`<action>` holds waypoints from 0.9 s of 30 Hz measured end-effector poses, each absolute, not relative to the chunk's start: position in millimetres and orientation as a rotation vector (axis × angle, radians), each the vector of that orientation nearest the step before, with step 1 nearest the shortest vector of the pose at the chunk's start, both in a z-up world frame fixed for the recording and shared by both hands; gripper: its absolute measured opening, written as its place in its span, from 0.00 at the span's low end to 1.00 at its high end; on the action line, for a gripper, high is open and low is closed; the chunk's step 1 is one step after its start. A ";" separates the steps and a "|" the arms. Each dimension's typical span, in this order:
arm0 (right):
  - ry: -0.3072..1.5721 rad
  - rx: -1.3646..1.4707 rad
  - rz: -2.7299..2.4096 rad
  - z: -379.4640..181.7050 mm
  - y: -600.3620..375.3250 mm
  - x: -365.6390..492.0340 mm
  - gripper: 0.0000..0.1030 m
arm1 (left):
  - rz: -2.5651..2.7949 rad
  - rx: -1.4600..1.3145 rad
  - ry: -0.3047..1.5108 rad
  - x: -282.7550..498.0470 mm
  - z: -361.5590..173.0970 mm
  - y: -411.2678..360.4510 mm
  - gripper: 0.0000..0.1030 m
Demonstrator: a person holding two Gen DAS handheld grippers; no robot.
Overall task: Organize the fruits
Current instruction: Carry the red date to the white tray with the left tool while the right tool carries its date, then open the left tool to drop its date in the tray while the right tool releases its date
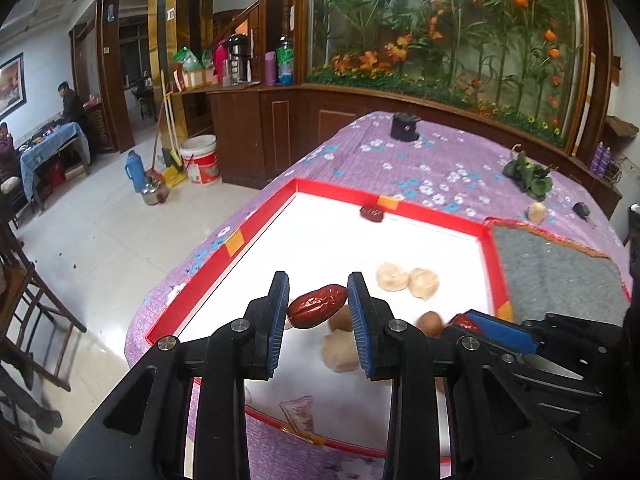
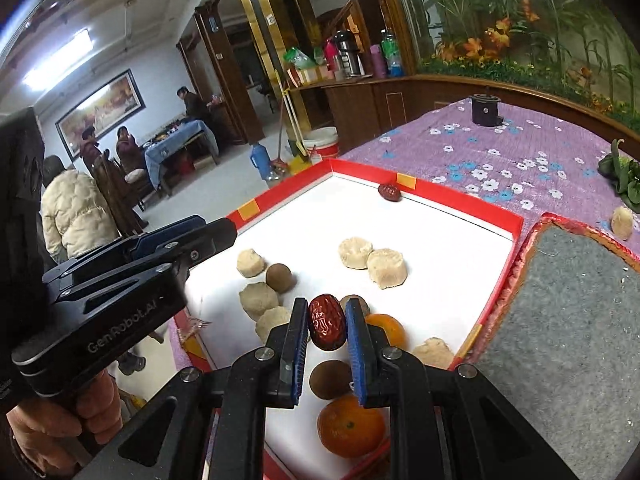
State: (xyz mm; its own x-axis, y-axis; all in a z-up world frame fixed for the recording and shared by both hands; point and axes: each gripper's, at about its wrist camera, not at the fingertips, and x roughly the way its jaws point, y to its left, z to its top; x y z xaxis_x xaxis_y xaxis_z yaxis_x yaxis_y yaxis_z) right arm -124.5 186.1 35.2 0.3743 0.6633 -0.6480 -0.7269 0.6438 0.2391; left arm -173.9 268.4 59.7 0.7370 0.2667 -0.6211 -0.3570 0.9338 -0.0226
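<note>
Left tool (image 1: 318,306) clamped on red date (image 1: 317,306), held above white tray floor. Right tool (image 2: 327,327) clamped on second red date (image 2: 327,327) over red-rimmed tray (image 2: 452,200). Third date (image 2: 389,192) rests against far rim.

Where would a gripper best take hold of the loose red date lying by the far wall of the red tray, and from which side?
Grip the red date across its narrow middle, coming from above. It lies flat on the white floor, close against the red tray's far wall, so a low approach from the far side looks blocked. It seems elongated along the wall, so one finger would have to slip between date and wall.
</note>
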 end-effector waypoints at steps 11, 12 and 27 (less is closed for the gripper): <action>0.769 -0.112 0.852 36.2 181.7 -123.6 0.28 | 0.412 -0.113 0.670 -173.4 57.2 263.7 0.62; 0.757 -0.092 0.852 38.8 176.8 -123.4 0.30 | 0.415 -0.105 0.649 -176.0 61.1 260.4 0.64; 0.584 0.005 0.739 101.3 98.1 -140.3 0.40 | 0.492 -0.080 0.606 -203.0 114.1 219.6 0.69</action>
